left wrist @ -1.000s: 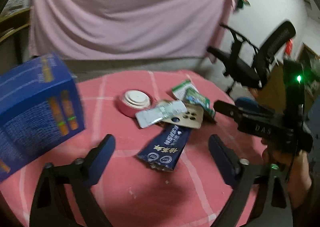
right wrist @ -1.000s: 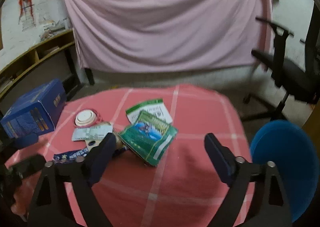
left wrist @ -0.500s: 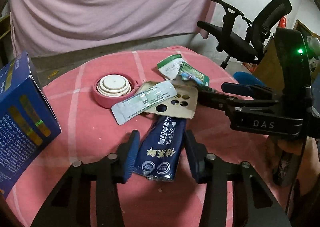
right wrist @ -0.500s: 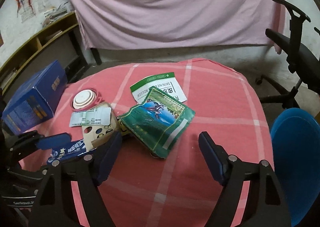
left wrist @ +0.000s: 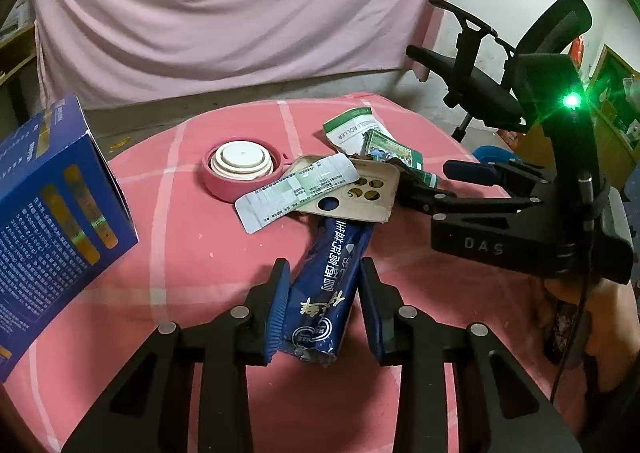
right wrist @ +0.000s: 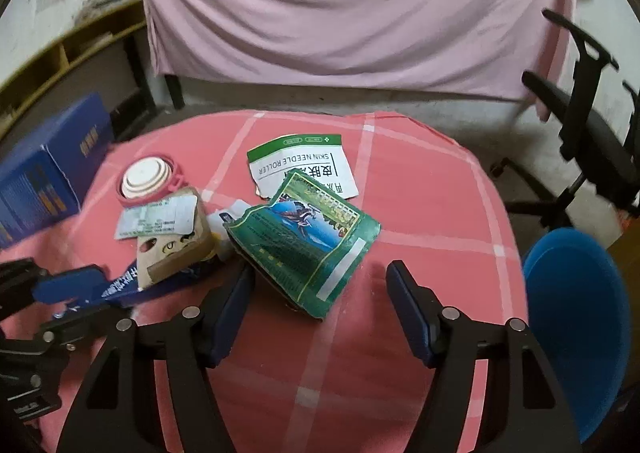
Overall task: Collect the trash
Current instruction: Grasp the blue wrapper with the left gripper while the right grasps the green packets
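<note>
Trash lies on a pink checked tablecloth (left wrist: 192, 237). My left gripper (left wrist: 323, 305) is shut on a dark blue wrapper (left wrist: 328, 285), its pads pressing both sides. The wrapper's far end goes under a tan card with holes (left wrist: 360, 195) and a white sachet (left wrist: 296, 191). My right gripper (right wrist: 320, 305) is open, straddling the near corner of a green packet (right wrist: 308, 241), not touching it. A white and green packet (right wrist: 304, 167) lies behind that. The right gripper also shows in the left wrist view (left wrist: 448, 185), jaws apart.
A pink dish with a white lid (left wrist: 240, 169) sits beyond the trash. A blue box (left wrist: 48, 221) stands at the table's left. A blue bin (right wrist: 576, 325) is to the right of the table. A black office chair (left wrist: 500, 65) stands beyond.
My left gripper moved forward and closed onto the blue wrapper. My right gripper moved closer to the green packet, still open.
</note>
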A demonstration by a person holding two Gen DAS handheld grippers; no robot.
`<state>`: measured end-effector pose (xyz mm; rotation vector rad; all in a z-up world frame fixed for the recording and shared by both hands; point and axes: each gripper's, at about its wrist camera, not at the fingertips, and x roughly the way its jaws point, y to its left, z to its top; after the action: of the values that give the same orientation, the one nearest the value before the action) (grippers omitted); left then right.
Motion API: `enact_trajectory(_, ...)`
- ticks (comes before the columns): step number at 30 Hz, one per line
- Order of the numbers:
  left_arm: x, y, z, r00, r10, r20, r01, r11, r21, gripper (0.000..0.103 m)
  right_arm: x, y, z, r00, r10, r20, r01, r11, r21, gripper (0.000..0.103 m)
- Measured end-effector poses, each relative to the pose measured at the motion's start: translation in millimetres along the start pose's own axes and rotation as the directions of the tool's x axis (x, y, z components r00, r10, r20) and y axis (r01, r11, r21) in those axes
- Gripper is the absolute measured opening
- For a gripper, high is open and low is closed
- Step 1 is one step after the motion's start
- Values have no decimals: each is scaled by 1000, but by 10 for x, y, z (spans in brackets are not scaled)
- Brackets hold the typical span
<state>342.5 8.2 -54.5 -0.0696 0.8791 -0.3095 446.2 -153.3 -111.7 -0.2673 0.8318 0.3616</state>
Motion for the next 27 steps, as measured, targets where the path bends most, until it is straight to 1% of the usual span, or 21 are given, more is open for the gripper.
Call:
enact_trajectory(5,10,12,2,1000,-6,-3,6,1000,-8,30,7,83,9,999,-45,1,45,997,-60,64)
enact_trajectory(6,11,19,3,1000,-6,-2,6,1000,-7,30,8,89,11,999,-42,-2,41,997,-65,54)
enact_trajectory(7,7,19,6,1000,-6,-2,6,1000,-7,30,24,88,10,999,-38,-10,37,997,-68,38)
enact_trajectory(10,8,17,5,1000,-6,-2,6,1000,-7,30,24,85,7,1000,-28,-11,27,997,-66,26)
enact_trajectory(11,15,17,5,1000,-7,-3,7,1000,-6,30,19,78,6,1000,-20,-6,20,998,-66,24)
enact_trajectory(12,15,19,7,1000,-8,-4,8,1000,-7,30,14,77,4,1000,-12,-3,12,998,-66,17)
enact_trajectory(13,4,21,0,1000,-9,-4,9,1000,-8,30,9,70,0,1000,-5,-1,5,998,-64,13)
enact_trajectory(16,-14,35,-17,1000,-15,-4,15,1000,-13,29,-29,36,-15,1000,20,12,-20,999,-44,9)
enact_trajectory(22,-108,45,-81,1000,-19,16,20,999,-51,23,-183,-81,-60,995,63,77,-64,998,11,7)
enact_trajectory(27,-168,-64,-137,998,-51,21,53,995,-84,18,-388,-92,-116,984,70,162,-72,997,9,7)
